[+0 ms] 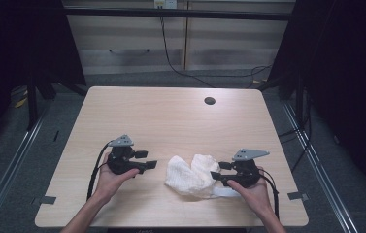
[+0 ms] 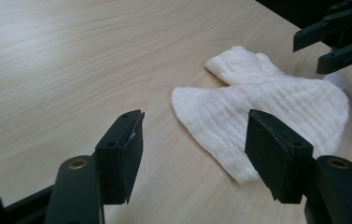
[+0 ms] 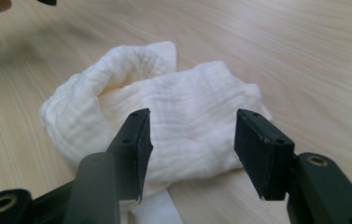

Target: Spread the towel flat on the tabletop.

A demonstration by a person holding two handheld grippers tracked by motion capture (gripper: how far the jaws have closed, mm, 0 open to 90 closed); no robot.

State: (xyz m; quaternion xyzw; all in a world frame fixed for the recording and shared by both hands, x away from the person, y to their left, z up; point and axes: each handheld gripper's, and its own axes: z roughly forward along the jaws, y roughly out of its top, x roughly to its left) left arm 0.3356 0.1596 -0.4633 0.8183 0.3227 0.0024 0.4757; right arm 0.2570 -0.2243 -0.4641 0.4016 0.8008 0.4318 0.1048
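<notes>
A crumpled white cloth (image 1: pixel 190 175) (image 2: pixel 267 98) (image 3: pixel 117 74) lies on the wooden table (image 1: pixel 171 116), near the front edge and right of centre. My left gripper (image 1: pixel 151 160) (image 2: pixel 194 126) hovers a short way left of the cloth; its jaws are open and hold nothing. My right gripper (image 1: pixel 215 174) (image 3: pixel 192 126) is at the cloth's right edge, jaws open above the fabric without pressing on it. It also appears at the top right of the left gripper view (image 2: pixel 309 53). A flat white strip (image 1: pixel 226 192) (image 3: pixel 155 210) of the cloth sticks out under the right gripper.
A round cable hole (image 1: pixel 209 101) sits near the table's far edge. Bare wood stretches behind the cloth and to its left. Dark curtains flank the table, and a pale cabinet (image 1: pixel 180 43) with a hanging cable stands behind it.
</notes>
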